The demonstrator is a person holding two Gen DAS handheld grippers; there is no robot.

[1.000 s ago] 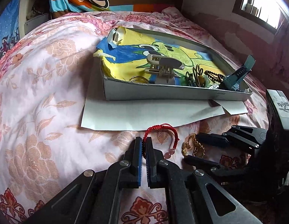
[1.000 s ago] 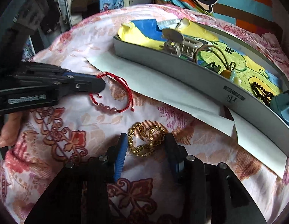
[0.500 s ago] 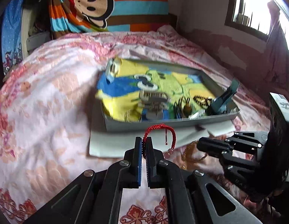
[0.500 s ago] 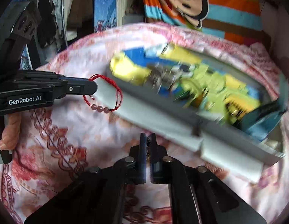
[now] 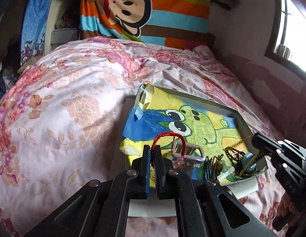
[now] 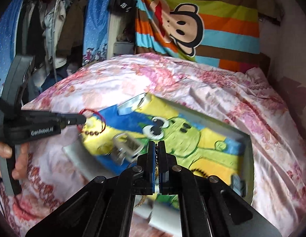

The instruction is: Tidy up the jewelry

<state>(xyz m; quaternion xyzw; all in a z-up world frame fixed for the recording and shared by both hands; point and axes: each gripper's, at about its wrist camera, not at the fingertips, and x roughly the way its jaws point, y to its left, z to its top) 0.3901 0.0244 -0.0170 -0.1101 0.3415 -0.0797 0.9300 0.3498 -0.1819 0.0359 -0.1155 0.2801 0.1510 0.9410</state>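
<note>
My left gripper [image 5: 152, 148] is shut on a red string bracelet [image 5: 168, 136] with pink beads, which hangs in the air above the near left part of the tray. The grey tray [image 5: 192, 98] with a yellow, green and blue cartoon liner lies on the floral bedspread. My right gripper [image 6: 158, 144] is shut on a thin gold chain [image 6: 142, 199] that dangles below its pads, over the tray's near side. In the left wrist view the right gripper [image 5: 256, 138] hovers above the tray's right end. In the right wrist view the left gripper [image 6: 83, 118] holds the bracelet [image 6: 93, 122] at the tray's left corner.
In the tray lie a grey hair claw [image 5: 189, 151], black beads [image 5: 231, 153] and a blue clip [image 5: 248, 161]. White paper [image 5: 151, 209] sticks out under the tray. A hand [image 6: 18, 158] grips the left tool. A striped monkey blanket [image 5: 145, 9] hangs behind the bed.
The right gripper closed on the gold chain and lifted it off the bedspread. Both grippers rose and moved forward with their jewelry until they hang over the tray.
</note>
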